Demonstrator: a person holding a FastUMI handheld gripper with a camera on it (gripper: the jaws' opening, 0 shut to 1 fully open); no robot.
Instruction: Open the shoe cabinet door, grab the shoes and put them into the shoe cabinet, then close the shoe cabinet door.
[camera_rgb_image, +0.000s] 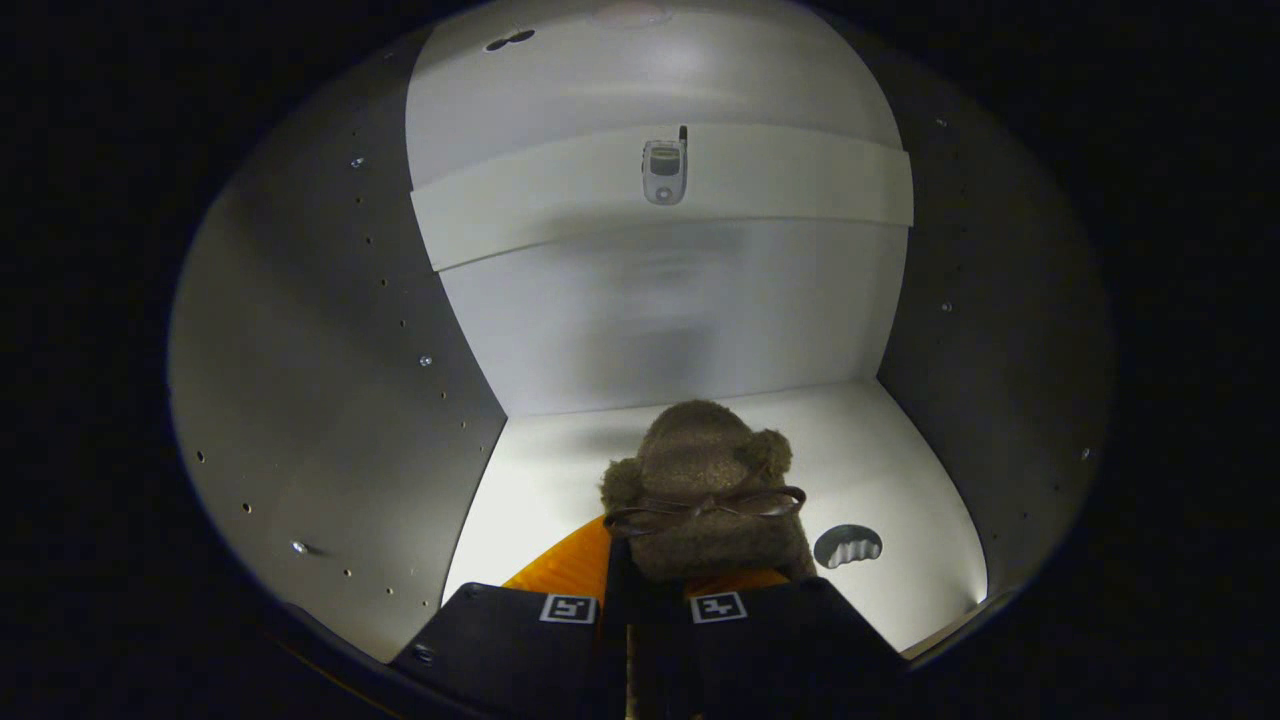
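The tongs (640, 625) are almost closed, with both fingers (510, 630) pinching the back of a fuzzy brown shoe (700, 490). The shoe sits on the white floor (900, 480) inside the cabinet (330, 380), toe near the back wall. A small phone (664, 170) lies on the shelf (800, 190) above.

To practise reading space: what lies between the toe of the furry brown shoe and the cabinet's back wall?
In the gripper view, only bare white cabinet floor lies between the shoe, held by the gripper, and the back wall.
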